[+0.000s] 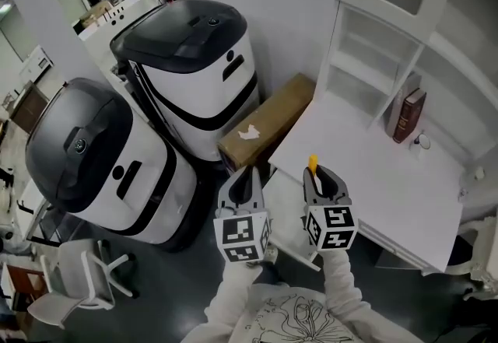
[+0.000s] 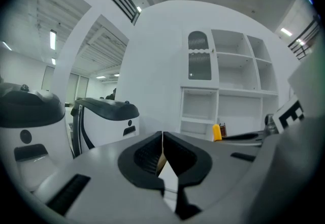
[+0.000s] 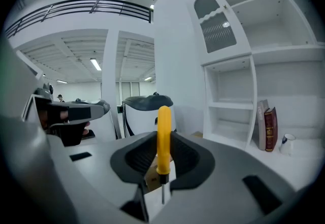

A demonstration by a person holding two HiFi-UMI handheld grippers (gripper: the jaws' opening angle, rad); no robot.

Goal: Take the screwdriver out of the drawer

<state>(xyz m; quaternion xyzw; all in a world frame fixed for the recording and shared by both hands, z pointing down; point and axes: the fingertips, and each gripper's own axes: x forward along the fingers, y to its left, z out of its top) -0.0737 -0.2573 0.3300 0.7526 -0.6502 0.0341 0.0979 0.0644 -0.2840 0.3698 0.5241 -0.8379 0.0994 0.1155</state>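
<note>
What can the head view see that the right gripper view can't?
Only the head view shows the white chair and the person's sleeves. Only the right gripper view shows the overhead railing and the ceiling lights. Both show the yellow screwdriver clamped in the right gripper, the red book and the dark-lidded white machines.

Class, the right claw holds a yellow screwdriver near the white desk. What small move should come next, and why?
Probably lower the right claw and set the screwdriver on the desk: it is gripped handle-up in the air, desktop just ahead.
</note>
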